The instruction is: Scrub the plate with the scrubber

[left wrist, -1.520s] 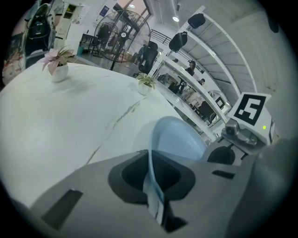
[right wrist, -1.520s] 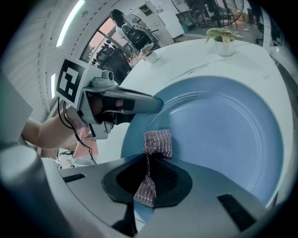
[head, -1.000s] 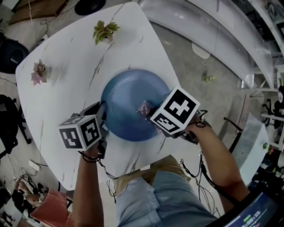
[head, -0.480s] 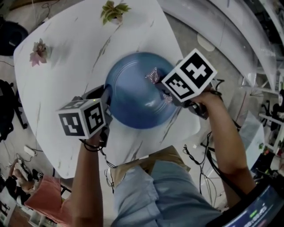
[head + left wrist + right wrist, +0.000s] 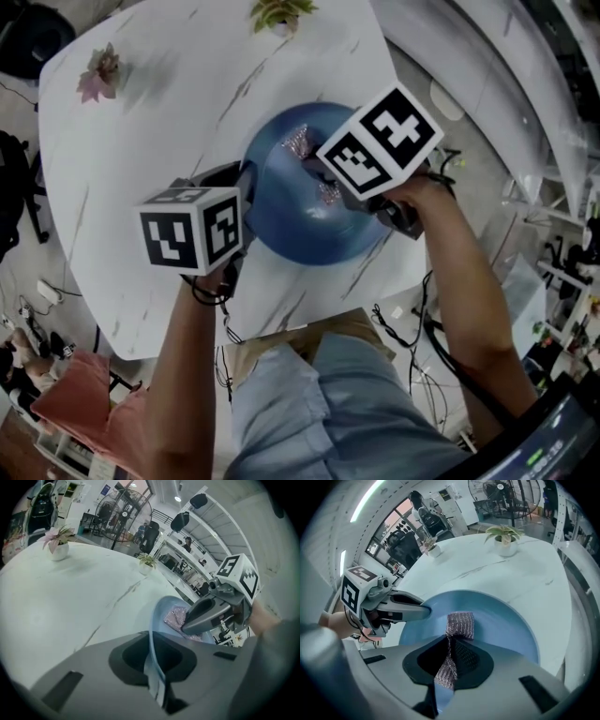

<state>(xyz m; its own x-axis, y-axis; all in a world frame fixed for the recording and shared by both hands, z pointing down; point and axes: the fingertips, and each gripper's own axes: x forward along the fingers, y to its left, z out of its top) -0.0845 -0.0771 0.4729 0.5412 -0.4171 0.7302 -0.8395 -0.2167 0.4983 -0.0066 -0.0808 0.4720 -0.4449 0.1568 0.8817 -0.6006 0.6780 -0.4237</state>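
Observation:
A blue plate [image 5: 286,211] lies on the white marble table [image 5: 141,141]. My left gripper [image 5: 246,187] is shut on its left rim; in the left gripper view the rim [image 5: 152,634] runs straight between the jaws of the left gripper [image 5: 154,667]. My right gripper [image 5: 314,155] is shut on a glittery pinkish scrubber [image 5: 300,141], which lies pressed on the plate's far part. In the right gripper view the scrubber [image 5: 460,624] sticks out of my right gripper [image 5: 447,667] onto the plate [image 5: 506,620], and the left gripper [image 5: 424,611] bites the rim at the left.
Two small potted plants stand far back on the table, a pink one [image 5: 101,75] and a green one [image 5: 281,11]. The table's near edge [image 5: 309,319] is close to the plate, with the person's legs below it. Floor and railings lie to the right.
My right gripper has slid the scrubber from the plate's middle toward its far side. The left gripper has kept its hold on the rim.

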